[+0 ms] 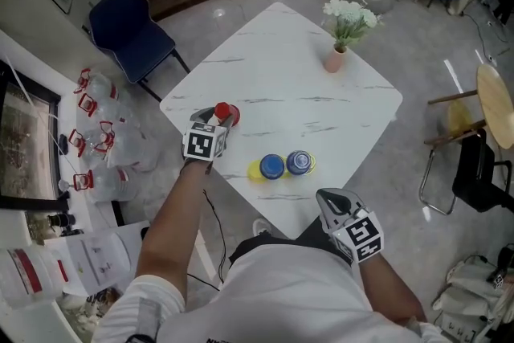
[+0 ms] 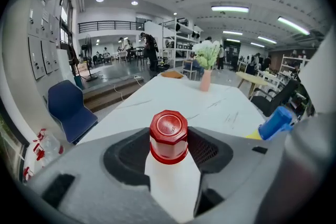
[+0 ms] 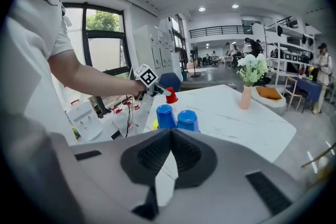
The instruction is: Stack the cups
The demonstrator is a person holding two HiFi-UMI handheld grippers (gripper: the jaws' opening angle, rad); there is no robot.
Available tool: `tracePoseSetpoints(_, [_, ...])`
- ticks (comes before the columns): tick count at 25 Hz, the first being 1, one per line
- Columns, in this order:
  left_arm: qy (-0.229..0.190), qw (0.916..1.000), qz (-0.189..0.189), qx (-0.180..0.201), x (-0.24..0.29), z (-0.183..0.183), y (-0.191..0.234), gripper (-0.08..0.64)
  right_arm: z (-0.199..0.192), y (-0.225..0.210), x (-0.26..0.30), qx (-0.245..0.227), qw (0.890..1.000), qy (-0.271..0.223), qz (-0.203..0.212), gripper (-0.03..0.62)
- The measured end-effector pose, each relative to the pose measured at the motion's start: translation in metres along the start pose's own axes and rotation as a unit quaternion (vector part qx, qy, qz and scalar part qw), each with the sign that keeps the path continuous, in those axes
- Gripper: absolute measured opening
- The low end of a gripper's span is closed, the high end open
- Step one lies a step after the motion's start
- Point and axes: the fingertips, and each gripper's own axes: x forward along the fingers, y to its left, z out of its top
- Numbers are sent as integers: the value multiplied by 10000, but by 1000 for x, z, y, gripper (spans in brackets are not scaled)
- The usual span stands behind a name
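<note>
A red cup (image 1: 228, 112) stands upside down near the table's left edge, its octagonal base (image 2: 168, 126) facing up. My left gripper (image 1: 223, 120) has a jaw on each side of the cup, and the pads touch its walls (image 2: 169, 150). From the right gripper view this red cup (image 3: 170, 95) looks a little tilted at the jaw tips. Two blue cups (image 1: 272, 166) (image 1: 299, 163) stand upside down side by side toward the front edge, with yellow (image 1: 254, 170) showing beside them. My right gripper (image 1: 336, 203) hovers at the table's front edge, shut and empty (image 3: 170, 139).
The white marble table (image 1: 305, 84) carries a pink vase with white flowers (image 1: 336, 56) at its far side. A dark blue chair (image 1: 128, 32) stands off the table's left corner. Boxes and red-handled items (image 1: 92, 132) lie on the floor to the left.
</note>
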Motion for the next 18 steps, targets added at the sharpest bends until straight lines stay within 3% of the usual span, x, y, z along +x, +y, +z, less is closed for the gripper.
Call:
tracePoseSetpoints(4, [-384, 9988, -271, -148, -50, 15, -24, 229, 4, 20, 3, 236, 9996, -159, 14, 6])
tracePoseSetpoints(9, [-519, 9969, -589, 61, -100, 15, -62, 229, -1, 44, 0, 373, 9989, -275, -44, 6])
tracePoseSetpoints(14, [-642, 9910, -1048, 523, -137, 42, -111, 229, -5, 59, -6, 282, 9991, -302, 9, 6])
tracePoseSetpoints(18, [-435, 9845, -1337, 1047, -145, 55, -154, 229, -2, 62, -12, 120, 9992, -351, 164, 6])
